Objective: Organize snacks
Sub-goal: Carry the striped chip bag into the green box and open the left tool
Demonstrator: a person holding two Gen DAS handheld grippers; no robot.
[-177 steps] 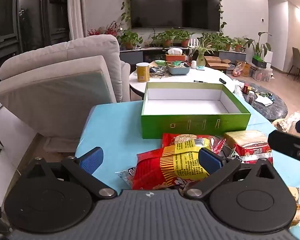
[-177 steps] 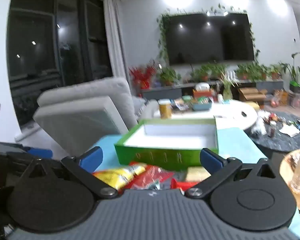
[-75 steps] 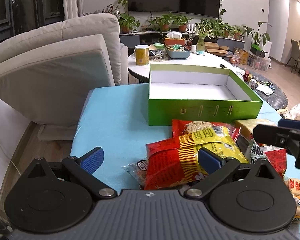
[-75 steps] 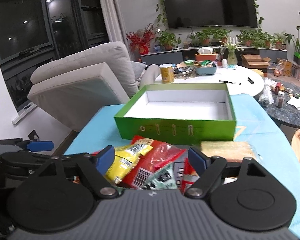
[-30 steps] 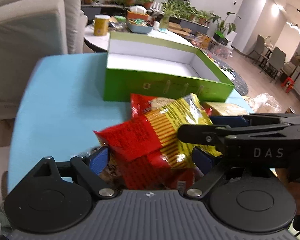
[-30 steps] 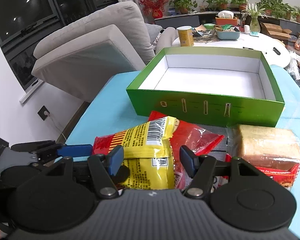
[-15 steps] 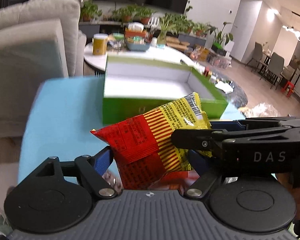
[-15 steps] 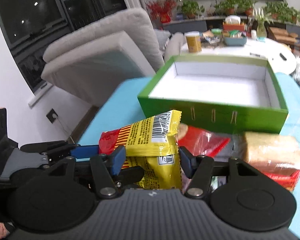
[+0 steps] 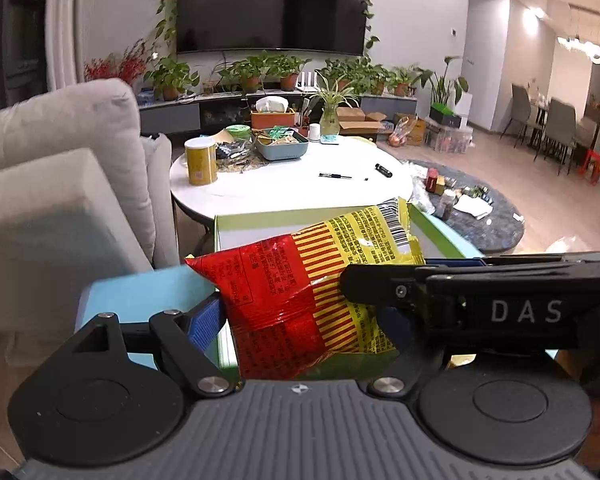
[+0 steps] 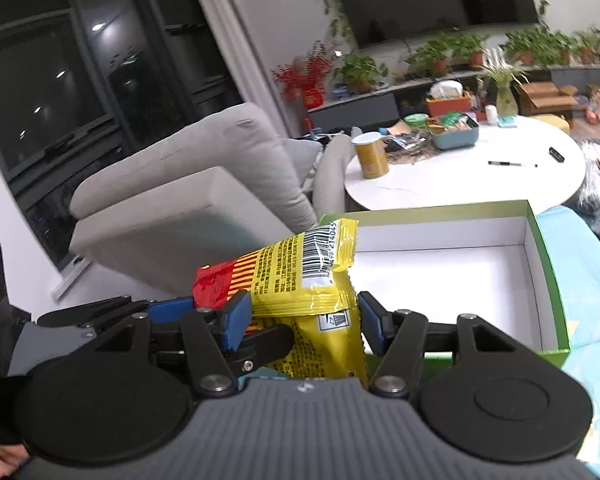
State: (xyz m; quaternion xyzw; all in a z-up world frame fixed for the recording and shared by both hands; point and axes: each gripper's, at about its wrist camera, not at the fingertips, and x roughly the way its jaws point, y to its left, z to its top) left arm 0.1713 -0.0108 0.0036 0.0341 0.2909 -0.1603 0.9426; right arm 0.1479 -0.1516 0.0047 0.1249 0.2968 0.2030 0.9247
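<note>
Snack bag (image 9: pixel 300 300) between both grippers' fingers (image 10: pixel 238 320)

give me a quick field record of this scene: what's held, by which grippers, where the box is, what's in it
held item: red and yellow snack bag, lifted off the table
left gripper: shut on the bag's red end
right gripper: shut on the bag's yellow end
box: green, open, just beyond the bag on the blue tablecloth
box contents: none visible; white floor bare where it shows
background: round white table with a yellow can
</note>
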